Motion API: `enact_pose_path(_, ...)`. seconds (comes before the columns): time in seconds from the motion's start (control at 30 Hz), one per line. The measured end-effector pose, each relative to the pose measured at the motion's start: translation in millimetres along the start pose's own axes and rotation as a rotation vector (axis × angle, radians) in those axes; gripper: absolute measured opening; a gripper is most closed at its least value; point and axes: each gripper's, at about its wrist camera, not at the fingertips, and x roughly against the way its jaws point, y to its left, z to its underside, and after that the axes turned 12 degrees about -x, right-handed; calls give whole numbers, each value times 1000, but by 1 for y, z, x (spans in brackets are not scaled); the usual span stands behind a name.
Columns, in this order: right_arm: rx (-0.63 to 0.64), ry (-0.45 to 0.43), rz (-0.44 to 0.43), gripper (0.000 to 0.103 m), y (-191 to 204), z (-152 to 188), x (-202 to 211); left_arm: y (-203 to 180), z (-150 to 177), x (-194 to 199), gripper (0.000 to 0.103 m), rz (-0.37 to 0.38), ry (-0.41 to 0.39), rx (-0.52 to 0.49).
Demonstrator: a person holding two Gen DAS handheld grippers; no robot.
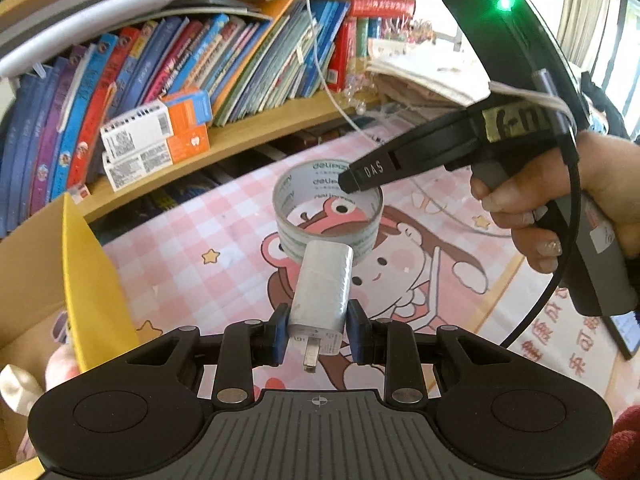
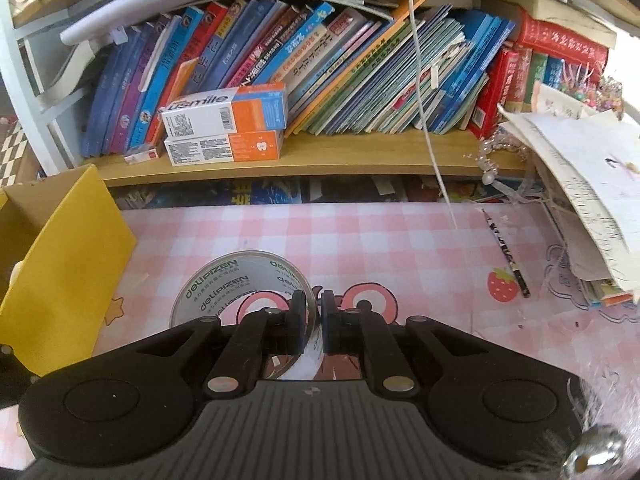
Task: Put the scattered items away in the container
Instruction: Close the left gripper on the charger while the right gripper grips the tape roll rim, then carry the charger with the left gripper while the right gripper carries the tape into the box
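My left gripper [image 1: 318, 330] is shut on a white wall charger [image 1: 322, 288], held above the pink checked desk mat [image 1: 192, 232] with its prongs pointing back at the camera. My right gripper [image 2: 313, 312] is shut on the wall of a clear tape roll [image 2: 236, 284], one finger inside the ring and one outside. In the left wrist view the tape roll [image 1: 328, 208] stands on the mat just beyond the charger, with the right gripper [image 1: 352, 180] reaching in from the right. The yellow cardboard box [image 1: 92, 280] stands open at the left; it also shows in the right wrist view [image 2: 68, 280].
A wooden shelf [image 2: 320, 160] packed with books runs along the back, with two orange-and-white boxes [image 2: 228, 124] on it. A pencil [image 2: 506, 252] lies on the mat at right beside a stack of papers [image 2: 580, 200]. A white cable [image 2: 424, 100] hangs down.
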Motion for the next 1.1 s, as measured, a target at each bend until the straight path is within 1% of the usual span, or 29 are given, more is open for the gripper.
enact_pose_path(0.5, 13, -57, 8, 8, 14, 16, 60, -4, 5, 53, 28, -29, -100, 7)
enact_pose_path(0.83, 18, -102, -5, 8, 39, 25, 93, 4, 14, 86, 28, -53, -149, 9)
enact_pose_path(1.1, 36, -136, -23, 8, 67, 33, 118, 14, 29, 115, 28, -75, -185, 16)
